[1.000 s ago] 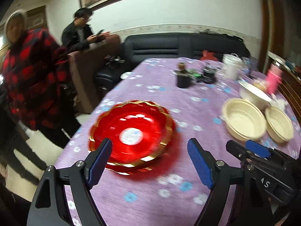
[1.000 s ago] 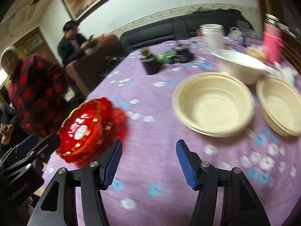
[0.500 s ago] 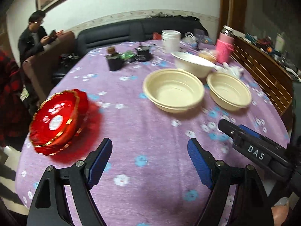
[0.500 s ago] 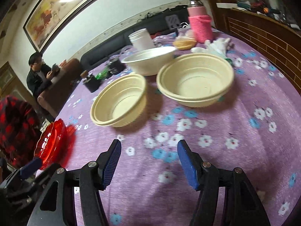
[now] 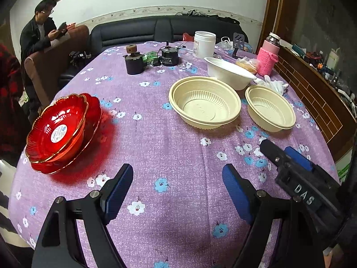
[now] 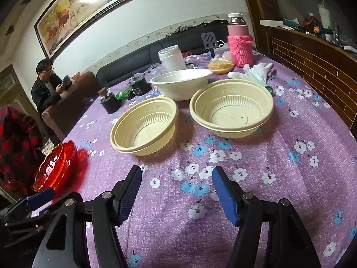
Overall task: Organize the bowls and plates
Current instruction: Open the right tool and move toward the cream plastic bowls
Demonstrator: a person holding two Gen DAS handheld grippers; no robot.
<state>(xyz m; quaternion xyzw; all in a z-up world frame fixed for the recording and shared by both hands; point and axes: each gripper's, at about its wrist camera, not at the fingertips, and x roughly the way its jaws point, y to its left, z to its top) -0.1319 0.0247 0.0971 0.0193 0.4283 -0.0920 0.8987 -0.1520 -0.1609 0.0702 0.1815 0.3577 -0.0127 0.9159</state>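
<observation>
Both grippers have swung away from the red plates toward the cream bowls.

A second ago the left gripper (image 5: pixel 177 192) hung right over the red plates (image 5: pixel 60 131); now the person has turned it, so the stacked plates sit off to its left near the counter (image 5: pixel 169 147) edge, and the two cream bowls are in front of it. The right gripper (image 6: pixel 176 193) has likewise come round to face the nearer cream bowl (image 6: pixel 145 128) and the second cream bowl (image 6: pixel 232 109), with a white bowl (image 6: pixel 180 82) just behind them. Both sets of jaws stand wide and hold nothing. The plates look already stacked, so the bowls, which stand apart, are probably next to be nested.
</observation>
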